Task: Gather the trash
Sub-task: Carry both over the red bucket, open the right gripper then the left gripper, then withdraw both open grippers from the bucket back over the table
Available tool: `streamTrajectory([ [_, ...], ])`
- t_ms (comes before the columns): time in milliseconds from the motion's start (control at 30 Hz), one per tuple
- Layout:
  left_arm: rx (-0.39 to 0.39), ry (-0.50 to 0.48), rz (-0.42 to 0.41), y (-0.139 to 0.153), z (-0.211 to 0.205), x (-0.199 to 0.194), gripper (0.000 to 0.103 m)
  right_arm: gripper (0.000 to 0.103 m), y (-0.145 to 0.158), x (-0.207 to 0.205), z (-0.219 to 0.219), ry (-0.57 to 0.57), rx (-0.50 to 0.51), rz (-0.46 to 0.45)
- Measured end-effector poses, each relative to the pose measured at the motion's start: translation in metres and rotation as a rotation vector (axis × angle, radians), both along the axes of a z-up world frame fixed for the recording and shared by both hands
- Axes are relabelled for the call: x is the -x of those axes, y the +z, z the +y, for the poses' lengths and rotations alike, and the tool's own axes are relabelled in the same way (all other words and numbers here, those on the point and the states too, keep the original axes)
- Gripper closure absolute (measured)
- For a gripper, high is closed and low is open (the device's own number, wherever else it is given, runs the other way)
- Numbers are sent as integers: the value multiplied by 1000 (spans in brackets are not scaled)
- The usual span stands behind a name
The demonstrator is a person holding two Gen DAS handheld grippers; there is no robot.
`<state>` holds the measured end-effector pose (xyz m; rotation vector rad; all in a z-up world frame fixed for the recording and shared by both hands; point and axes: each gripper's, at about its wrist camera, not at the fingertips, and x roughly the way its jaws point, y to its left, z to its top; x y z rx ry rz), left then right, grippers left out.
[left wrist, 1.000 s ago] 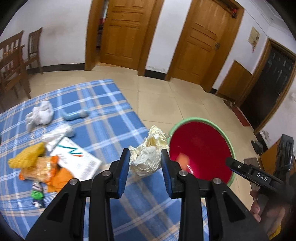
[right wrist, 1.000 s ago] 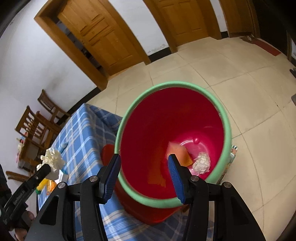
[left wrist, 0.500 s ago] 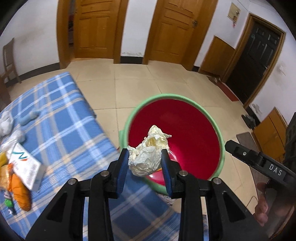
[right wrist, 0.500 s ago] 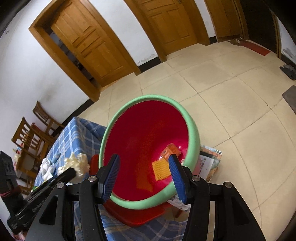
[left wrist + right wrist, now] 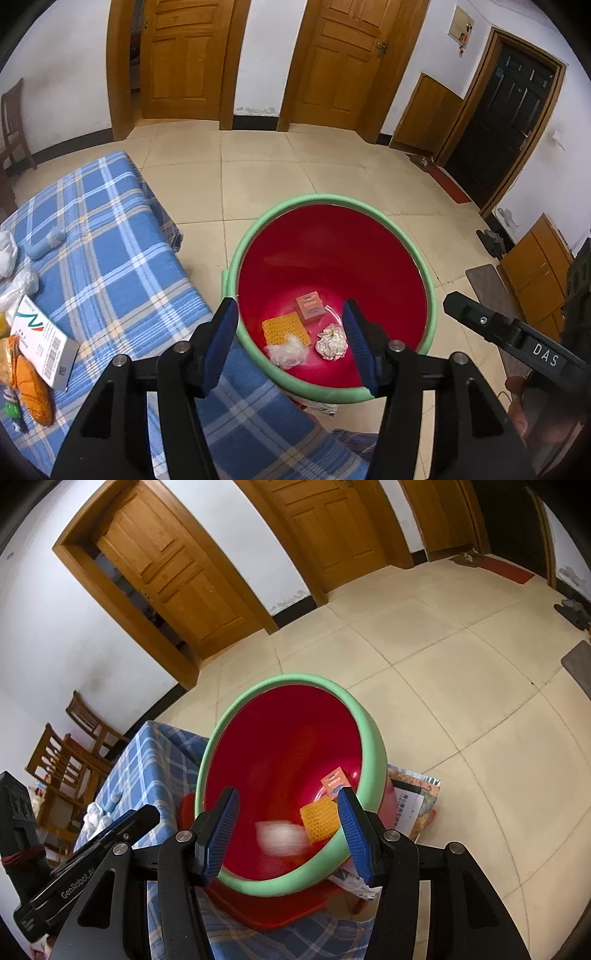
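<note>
- Here, the left gripper hangs over the red bin with its blue-padded jaws apart and nothing between them; they have just been opening.
- A pale crumpled wad lies on the bin's floor near its front wall, showing as a white blur in the right wrist view.
- Beside the wad sit a second crumpled ball, an orange mesh piece and a small orange box, all inside the green-rimmed bin.
- The right gripper points into the same bin from the other side, jaws parted about as widely as the left pair; the bin's green rim shows between them, though contact cannot be told.
- The bin stands just past the corner of a table draped in a blue plaid cloth, over a tiled floor.
- On the cloth at the far left lie a white carton, an orange packet, a pale blue object and a white plastic scrap.
- Printed papers lie on the floor under the bin's far edge.
</note>
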<state>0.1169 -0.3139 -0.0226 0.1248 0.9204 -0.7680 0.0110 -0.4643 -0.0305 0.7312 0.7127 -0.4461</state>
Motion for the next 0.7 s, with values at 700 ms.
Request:
streamTrajectory([
  [700,-10,263,-47,15,127,-12,43,44,16,-20,50,122,13,-14],
])
